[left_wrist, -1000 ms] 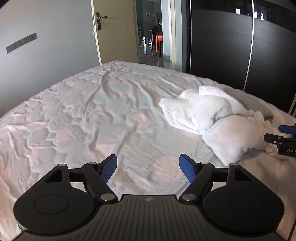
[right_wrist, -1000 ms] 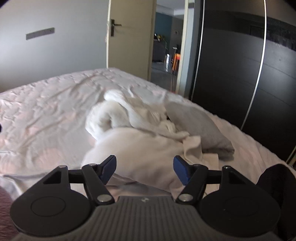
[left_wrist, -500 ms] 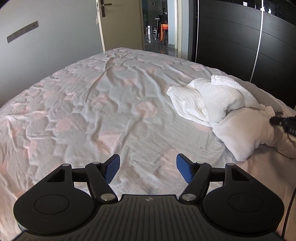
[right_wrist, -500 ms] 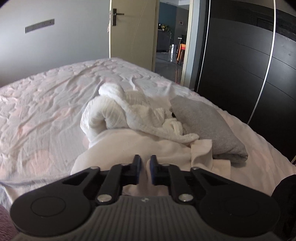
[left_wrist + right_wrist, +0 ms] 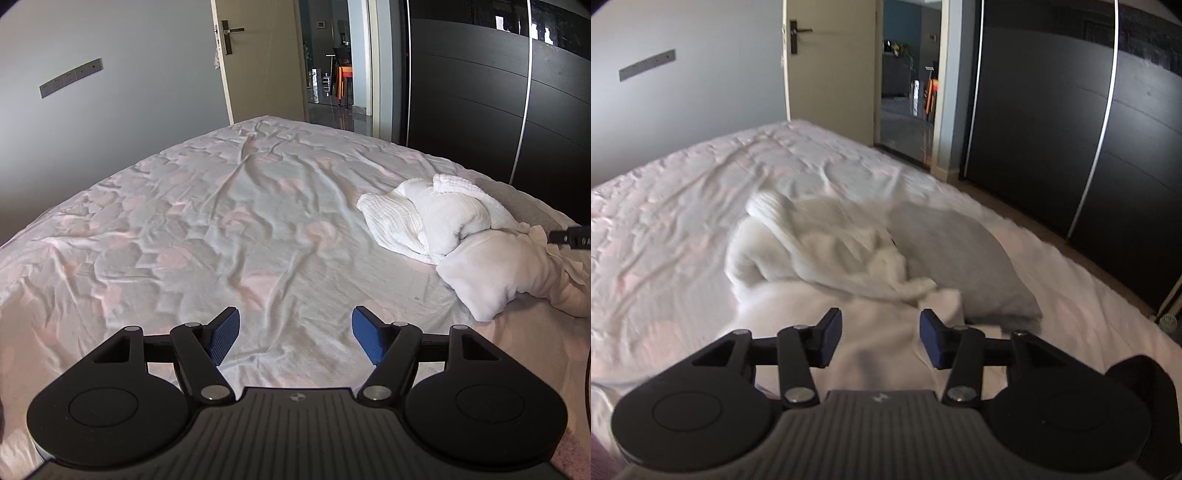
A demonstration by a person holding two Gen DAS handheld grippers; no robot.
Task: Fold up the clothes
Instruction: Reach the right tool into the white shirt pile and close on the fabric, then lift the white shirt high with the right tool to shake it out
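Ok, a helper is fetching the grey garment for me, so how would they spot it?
Start at the wide bed with the wrinkled pale pink sheet and go to the heap of clothes on its side nearest the dark wardrobe doors. The flat grey knit garment lies on the wardrobe side, the only grey piece beside crumpled white ones.

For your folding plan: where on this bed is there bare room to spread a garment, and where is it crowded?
Bare sheet runs from the left tool across the bed to its far edge by the door. The right side is crowded: white clothes, a cream garment under the right tool, and a grey garment beside them.
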